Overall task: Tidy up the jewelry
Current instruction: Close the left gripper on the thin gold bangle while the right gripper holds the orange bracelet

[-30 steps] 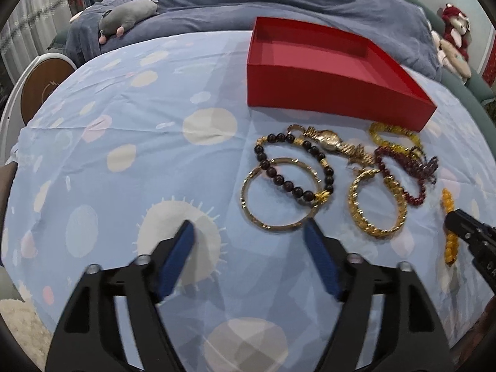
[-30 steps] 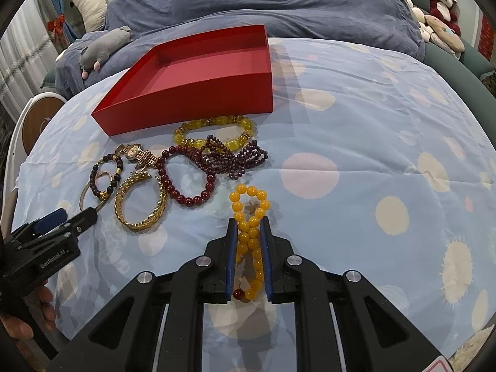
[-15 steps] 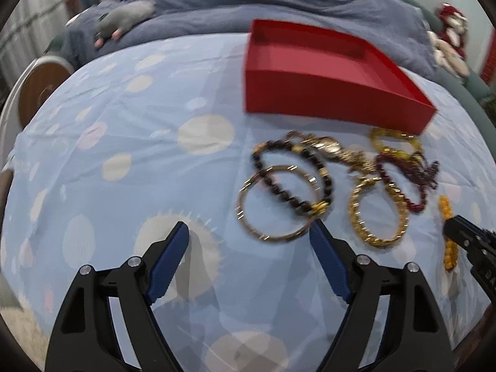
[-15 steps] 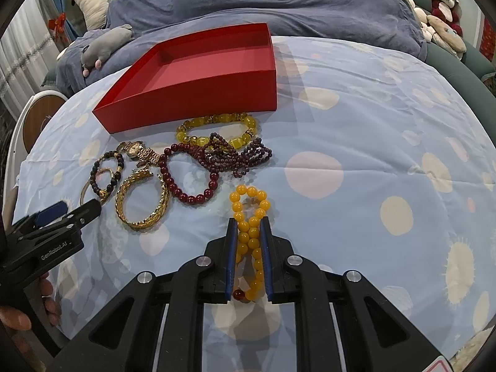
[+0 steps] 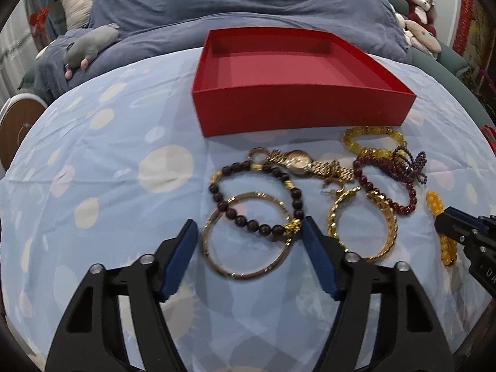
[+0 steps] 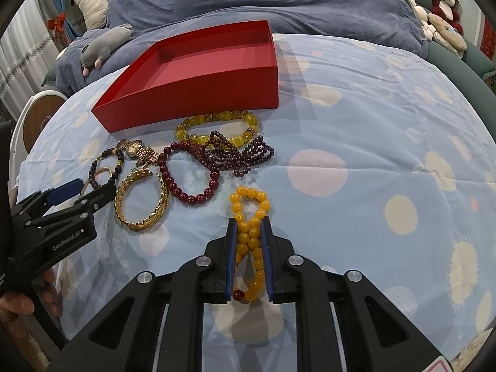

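Note:
A plain gold bangle (image 5: pixel 245 274) lies on the spotted sheet with a dark bead bracelet (image 5: pixel 217 198) overlapping it. My left gripper (image 5: pixel 248 226) straddles both and its jaws are closing. The blue pads (image 5: pixel 181 254) stand just clear of the bangle. My right gripper (image 6: pixel 248 223) is shut on an orange bead bracelet (image 6: pixel 248 200) that rests on the sheet. A red open box (image 5: pixel 297 114) sits behind the jewelry with nothing in it. Between them lie a gold watch (image 5: pixel 299 162), a gold chain bracelet (image 5: pixel 392 226), a dark red bead bracelet (image 6: pixel 186 197) and a yellow bead bracelet (image 6: pixel 223 117).
The bed's light blue sheet (image 6: pixel 372 142) stretches wide to the right of the jewelry. A rumpled blue duvet (image 5: pixel 279 6) and plush toys (image 5: pixel 90 46) lie behind the box. A hand (image 6: pixel 18 305) holds the left gripper at the left edge.
My left gripper has moved forward until its fingers flank the gold bangle, and its jaws have narrowed. The right gripper has stayed shut on the orange beads.

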